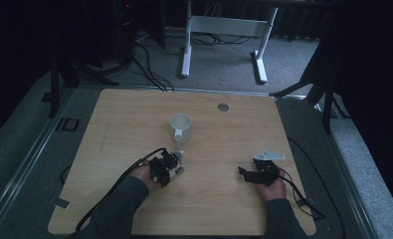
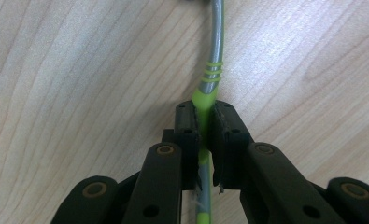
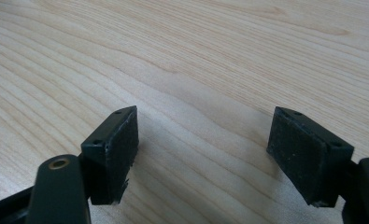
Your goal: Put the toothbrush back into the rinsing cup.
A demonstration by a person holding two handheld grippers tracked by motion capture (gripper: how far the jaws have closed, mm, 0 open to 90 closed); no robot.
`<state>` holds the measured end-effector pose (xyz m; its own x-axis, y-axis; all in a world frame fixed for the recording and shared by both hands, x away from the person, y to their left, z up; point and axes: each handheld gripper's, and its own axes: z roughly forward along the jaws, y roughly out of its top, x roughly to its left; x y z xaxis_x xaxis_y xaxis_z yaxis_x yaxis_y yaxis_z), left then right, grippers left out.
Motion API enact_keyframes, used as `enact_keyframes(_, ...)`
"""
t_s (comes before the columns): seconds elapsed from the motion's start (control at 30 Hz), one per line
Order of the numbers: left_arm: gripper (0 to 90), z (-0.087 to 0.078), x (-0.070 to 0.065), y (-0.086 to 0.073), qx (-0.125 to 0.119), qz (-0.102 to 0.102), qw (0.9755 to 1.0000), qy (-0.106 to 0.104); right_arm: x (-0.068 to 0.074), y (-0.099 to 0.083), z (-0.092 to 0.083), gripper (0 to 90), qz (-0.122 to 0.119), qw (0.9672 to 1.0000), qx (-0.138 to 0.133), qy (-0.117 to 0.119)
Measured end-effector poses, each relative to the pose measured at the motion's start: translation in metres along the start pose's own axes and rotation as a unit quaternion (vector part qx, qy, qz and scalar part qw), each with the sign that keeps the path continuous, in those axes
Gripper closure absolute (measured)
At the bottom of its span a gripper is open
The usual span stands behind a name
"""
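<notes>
1. I see the wooden table [image 1: 134, 119] across most of the high view, with a small round metal insert [image 1: 223, 107] near its far edge.
2. My two forearms come in from the near edge. The left hand [image 1: 143, 174] sits left of centre and the right hand [image 1: 273, 186] right of centre, well apart.
3. A white mug [image 1: 180, 127] stands upright in the middle of the table, opening up, handle turned toward me.
4. My right gripper [image 3: 203, 154] rests low over bare wood, its jaws spread wide with nothing between them.
5. My left gripper [image 2: 204, 126] lies just on the near side of the mug. Its jaws are clamped on a thin green-and-grey handle.
6. That green-and-grey handle [image 2: 210, 79] runs forward from the pads along the tabletop, green at the grip, grey beyond three green rings. I cannot tell what tool it belongs to.
</notes>
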<state>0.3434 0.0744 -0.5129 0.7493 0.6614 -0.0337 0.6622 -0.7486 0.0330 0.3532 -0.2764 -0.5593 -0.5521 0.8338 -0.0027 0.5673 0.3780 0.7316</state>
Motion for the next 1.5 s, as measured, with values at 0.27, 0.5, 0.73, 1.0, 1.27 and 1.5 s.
enact_keyframes(0.27, 82.2, -0.013, 0.004, -0.007, -0.028, -0.013, 0.9995, 0.000, 0.000, 0.000, 0.000, 24.3, 0.001, 1.0000, 0.000, 0.000)
enact_keyframes(0.5, 82.2, -0.027, 0.010, -0.013, -0.062, -0.031, 0.9976, 0.000, 0.000, 0.000, 0.000, 24.2, 0.001, 1.0000, 0.000, 0.000)
enact_keyframes(0.73, 82.2, -0.037, 0.015, -0.018, -0.085, -0.038, 0.9957, 0.002, 0.000, 0.000, 0.000, 24.2, 0.001, 1.0000, 0.000, 0.000)
enact_keyframes(1.0, 82.2, -0.043, 0.019, -0.023, -0.099, -0.049, 0.9939, 0.004, 0.000, 0.000, 0.000, 24.2, 0.001, 1.0000, 0.000, 0.000)
enact_keyframes(1.27, 82.2, -0.048, 0.024, -0.027, -0.111, -0.057, 0.9922, 0.004, 0.000, 0.000, 0.000, 24.3, 0.000, 1.0000, 0.000, 0.000)
enact_keyframes(1.5, 82.2, -0.053, 0.028, -0.031, -0.133, -0.071, 0.9885, 0.007, 0.000, 0.000, 0.000, 24.3, 0.001, 1.0000, 0.000, 0.001)
